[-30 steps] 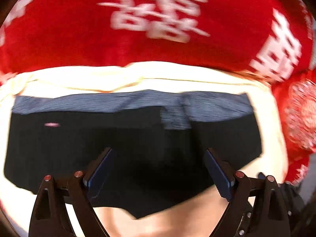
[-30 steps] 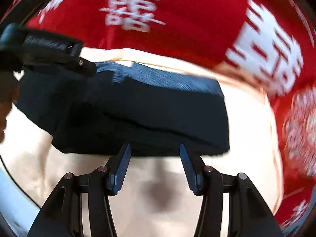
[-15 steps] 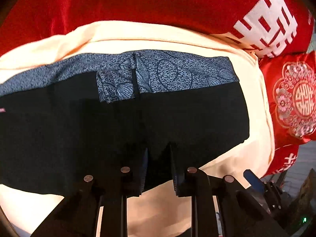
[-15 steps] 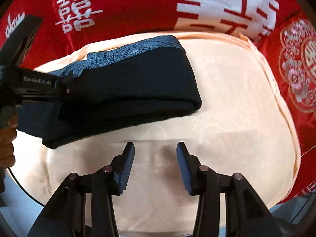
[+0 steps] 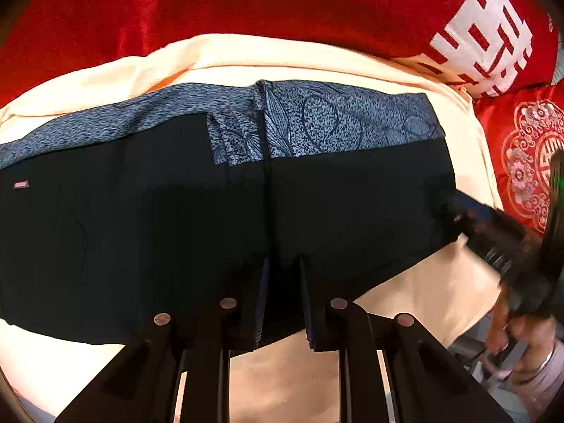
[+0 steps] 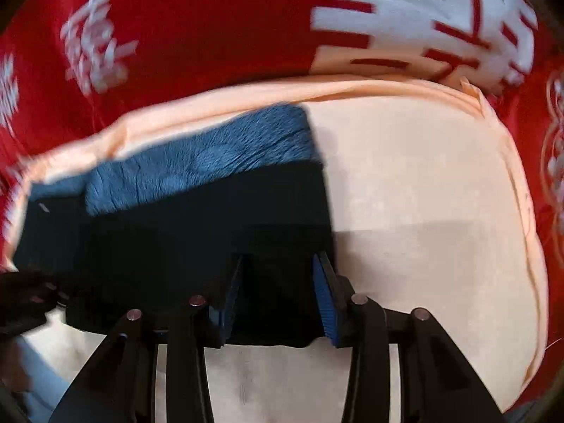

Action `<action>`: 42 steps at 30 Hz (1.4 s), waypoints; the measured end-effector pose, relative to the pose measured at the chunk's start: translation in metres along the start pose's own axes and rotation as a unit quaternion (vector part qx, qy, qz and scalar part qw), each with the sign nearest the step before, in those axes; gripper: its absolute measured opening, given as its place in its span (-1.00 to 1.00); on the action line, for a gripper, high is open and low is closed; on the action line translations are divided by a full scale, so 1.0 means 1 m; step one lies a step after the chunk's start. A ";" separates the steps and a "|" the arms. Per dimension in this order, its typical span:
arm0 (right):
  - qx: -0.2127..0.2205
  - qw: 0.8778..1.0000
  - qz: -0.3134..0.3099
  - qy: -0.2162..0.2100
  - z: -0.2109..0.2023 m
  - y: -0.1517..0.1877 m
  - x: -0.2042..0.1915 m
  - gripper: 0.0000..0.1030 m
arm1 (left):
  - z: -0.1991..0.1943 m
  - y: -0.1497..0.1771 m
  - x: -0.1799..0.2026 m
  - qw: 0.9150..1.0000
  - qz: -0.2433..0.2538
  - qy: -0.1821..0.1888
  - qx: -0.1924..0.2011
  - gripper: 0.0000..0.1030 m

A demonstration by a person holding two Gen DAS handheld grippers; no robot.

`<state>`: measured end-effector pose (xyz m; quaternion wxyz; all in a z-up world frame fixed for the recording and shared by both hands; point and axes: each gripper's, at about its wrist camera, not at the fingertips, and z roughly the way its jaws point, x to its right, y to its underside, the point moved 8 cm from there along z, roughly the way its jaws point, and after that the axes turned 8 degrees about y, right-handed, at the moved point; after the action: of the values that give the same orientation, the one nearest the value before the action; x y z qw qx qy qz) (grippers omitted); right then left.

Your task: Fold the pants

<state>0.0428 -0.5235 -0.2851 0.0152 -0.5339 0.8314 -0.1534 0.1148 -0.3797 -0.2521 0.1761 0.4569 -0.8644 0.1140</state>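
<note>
The black pants (image 5: 176, 218) with a blue patterned waistband (image 5: 335, 123) lie folded on a cream cloth (image 5: 440, 282). My left gripper (image 5: 283, 264) is shut on the near edge of the pants, at the middle seam. My right gripper (image 6: 278, 261) is open, its jaws astride the near right corner of the pants (image 6: 211, 225). The right gripper also shows in the left wrist view (image 5: 493, 229), at the pants' right edge. The waistband shows blurred in the right wrist view (image 6: 211, 155).
The cream cloth (image 6: 423, 211) lies on a red bedspread with white characters (image 5: 317, 7). A red embroidered cushion (image 5: 528, 155) sits at the right. A hand (image 5: 521, 338) holds the right gripper at lower right.
My left gripper closed on the pants' near edge a second ago and still holds it. My right gripper has moved left and forward from bare cloth onto the pants' right corner.
</note>
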 end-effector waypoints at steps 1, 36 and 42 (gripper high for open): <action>0.002 1.000 -0.005 0.005 -0.002 0.002 -0.003 -0.12 | -0.003 0.001 -0.003 1.000 -0.004 -0.004 0.008 -0.61; 0.008 0.993 -0.090 -0.077 -0.050 0.007 -0.126 -0.11 | -0.076 0.110 -0.163 0.966 -0.210 -0.135 0.069 0.48; 0.006 0.987 -0.137 -0.083 -0.048 0.012 -0.157 -0.11 | -0.074 0.116 -0.172 0.967 -0.213 -0.125 0.068 0.48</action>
<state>0.0907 -0.3679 -0.2644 0.0661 -0.6539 0.7449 -0.1148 0.1234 -0.1597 -0.2588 0.0555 0.6520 -0.7525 0.0744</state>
